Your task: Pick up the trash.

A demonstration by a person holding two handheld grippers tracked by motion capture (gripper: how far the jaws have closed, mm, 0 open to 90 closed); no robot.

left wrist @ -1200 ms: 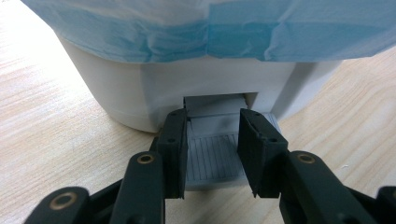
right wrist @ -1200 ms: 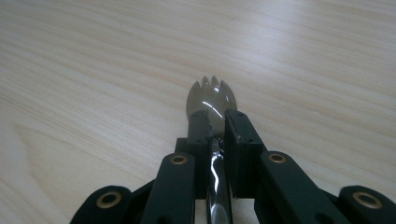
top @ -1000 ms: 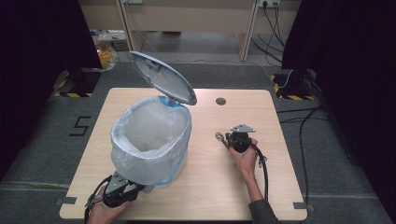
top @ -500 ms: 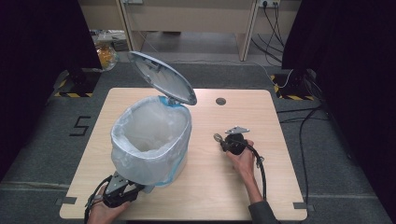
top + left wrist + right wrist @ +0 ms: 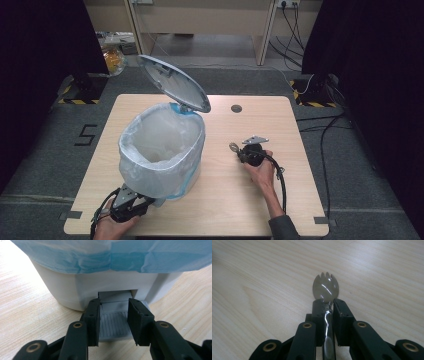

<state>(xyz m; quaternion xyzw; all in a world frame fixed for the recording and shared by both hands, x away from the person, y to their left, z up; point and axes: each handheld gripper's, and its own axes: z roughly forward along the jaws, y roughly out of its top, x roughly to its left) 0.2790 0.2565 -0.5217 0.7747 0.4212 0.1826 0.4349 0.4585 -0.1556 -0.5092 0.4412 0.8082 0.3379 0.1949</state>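
A white pedal bin (image 5: 160,150) with a pale blue liner stands on the left half of the wooden table (image 5: 300,200), its grey lid (image 5: 172,82) raised. My left gripper (image 5: 144,201) is at the bin's near base. In the left gripper view, my left gripper (image 5: 113,302) is open, its jaws lying on the grey ribbed pedal (image 5: 113,325). To the right of the bin, my right gripper (image 5: 240,150) lies low over the table and is shut on a clear plastic spork (image 5: 233,146). The spork's head (image 5: 325,287) sticks out past the right gripper (image 5: 327,301).
A round cable hole (image 5: 236,108) sits near the table's far edge. Black curtains hang on both sides, and cables (image 5: 325,125) run over the floor at the right. A bag of yellow things (image 5: 112,57) lies on the floor at the far left.
My right gripper has drifted slightly left, towards the bin, with the spork in it. The left gripper and the raised lid have not moved.
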